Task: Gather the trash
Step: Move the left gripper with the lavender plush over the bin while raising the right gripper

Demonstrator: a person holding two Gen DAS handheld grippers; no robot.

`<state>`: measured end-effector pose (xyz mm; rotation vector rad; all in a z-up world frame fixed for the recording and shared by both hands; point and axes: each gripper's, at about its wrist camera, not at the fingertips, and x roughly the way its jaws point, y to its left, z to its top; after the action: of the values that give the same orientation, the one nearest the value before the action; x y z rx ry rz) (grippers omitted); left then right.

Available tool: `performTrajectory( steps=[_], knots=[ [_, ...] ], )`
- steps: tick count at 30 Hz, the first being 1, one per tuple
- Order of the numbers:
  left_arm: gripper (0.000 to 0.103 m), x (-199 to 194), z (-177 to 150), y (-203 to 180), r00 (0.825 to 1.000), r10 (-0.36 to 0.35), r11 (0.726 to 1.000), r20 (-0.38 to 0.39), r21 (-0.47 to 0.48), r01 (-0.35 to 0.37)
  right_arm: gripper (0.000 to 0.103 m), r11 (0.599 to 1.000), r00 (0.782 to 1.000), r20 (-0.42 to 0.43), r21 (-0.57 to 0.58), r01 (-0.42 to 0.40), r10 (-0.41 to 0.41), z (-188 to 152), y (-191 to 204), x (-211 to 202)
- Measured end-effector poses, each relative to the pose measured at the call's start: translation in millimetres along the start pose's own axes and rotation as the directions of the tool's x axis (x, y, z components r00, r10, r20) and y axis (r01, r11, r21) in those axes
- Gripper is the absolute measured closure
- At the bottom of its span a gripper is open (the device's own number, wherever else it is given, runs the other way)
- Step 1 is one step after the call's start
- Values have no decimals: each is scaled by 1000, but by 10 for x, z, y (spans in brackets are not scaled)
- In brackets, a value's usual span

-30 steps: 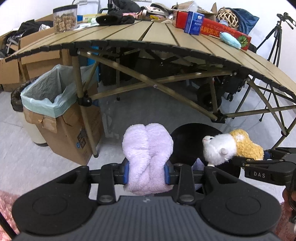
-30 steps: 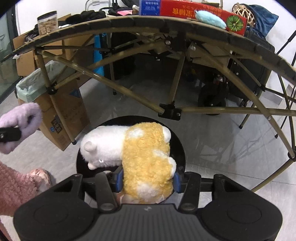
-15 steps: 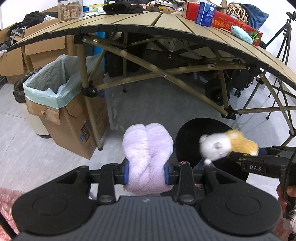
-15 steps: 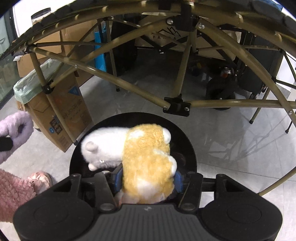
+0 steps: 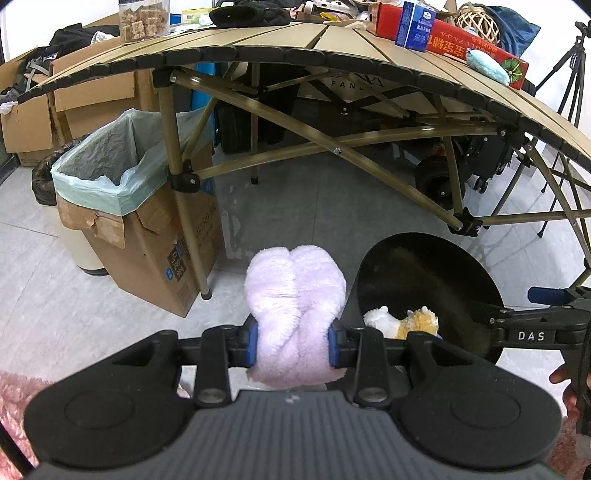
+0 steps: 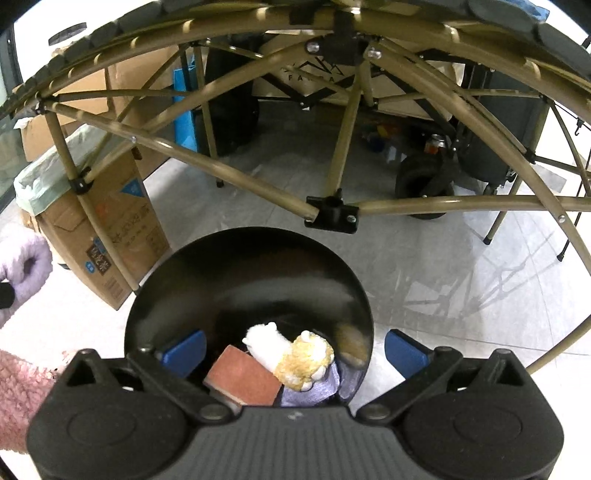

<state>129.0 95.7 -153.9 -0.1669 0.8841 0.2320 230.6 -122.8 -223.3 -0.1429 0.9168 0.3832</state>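
Now my right gripper [image 6: 293, 350] is opening over the black bin [image 6: 247, 258], sheep toy [image 6: 291, 356] dropped inside; left gripper [image 5: 291, 341] grasping the purple plush [image 5: 295, 291] goes next.

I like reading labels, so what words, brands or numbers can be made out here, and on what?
"DAS": on the right gripper.
"FAN", cut off by a strut: on the beige bag under the table.
Red box, blue carton, cardboard box: print too small or distorted to read.
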Motion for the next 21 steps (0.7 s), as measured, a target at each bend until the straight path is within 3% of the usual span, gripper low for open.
performTrajectory(
  steps=[14, 21],
  knots=[
    [69, -61, 3, -194, 999, -33, 999, 4, 43, 33, 0, 999, 998, 43, 11, 51, -51, -3, -130, -212],
    [69, -43, 30, -385, 999, -54, 995, -3, 79, 55, 0, 995, 993, 92, 74, 72, -79, 29, -348, -459]
  ],
)
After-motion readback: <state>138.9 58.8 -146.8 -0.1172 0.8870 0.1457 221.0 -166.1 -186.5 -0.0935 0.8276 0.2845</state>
